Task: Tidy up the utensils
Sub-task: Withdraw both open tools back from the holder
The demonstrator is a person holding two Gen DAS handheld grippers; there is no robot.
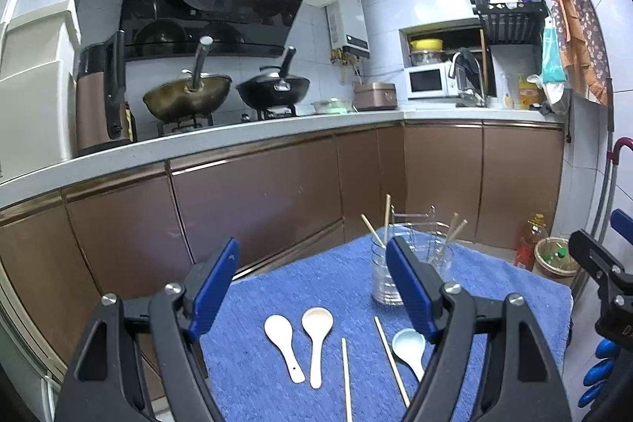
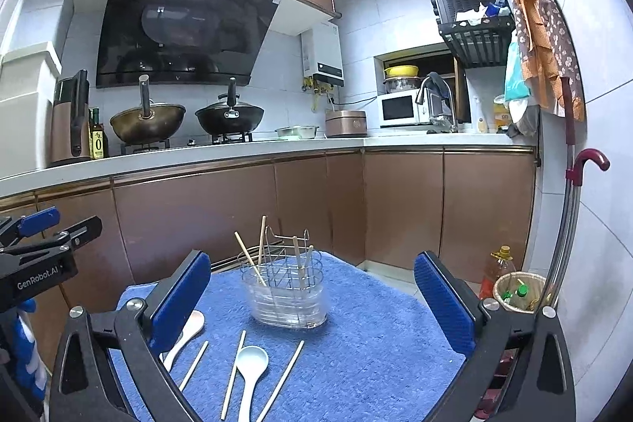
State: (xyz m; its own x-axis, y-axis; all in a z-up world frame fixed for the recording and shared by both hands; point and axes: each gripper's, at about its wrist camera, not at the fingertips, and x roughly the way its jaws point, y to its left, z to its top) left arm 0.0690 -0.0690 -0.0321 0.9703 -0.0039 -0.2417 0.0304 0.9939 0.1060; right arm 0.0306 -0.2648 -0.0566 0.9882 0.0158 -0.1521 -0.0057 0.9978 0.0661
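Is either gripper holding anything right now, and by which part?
Nothing is held. The left gripper and right gripper are both open and hang above the towel; the spoons and loose chopsticks lie on it untouched.

Left tongs (image 1: 312,287) and right tongs (image 2: 312,295): black linkage arms with triangular cut-outs, silver pivot screws, ribbed blue finger pads (image 2: 180,297). White "GenRobot.AI" lettering marks the left unit's black body.

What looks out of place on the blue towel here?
Three spoons and loose chopsticks lie flat on the towel instead of standing in the holder, which already has four chopsticks. Nothing looks spilled or broken. Both grippers are open.
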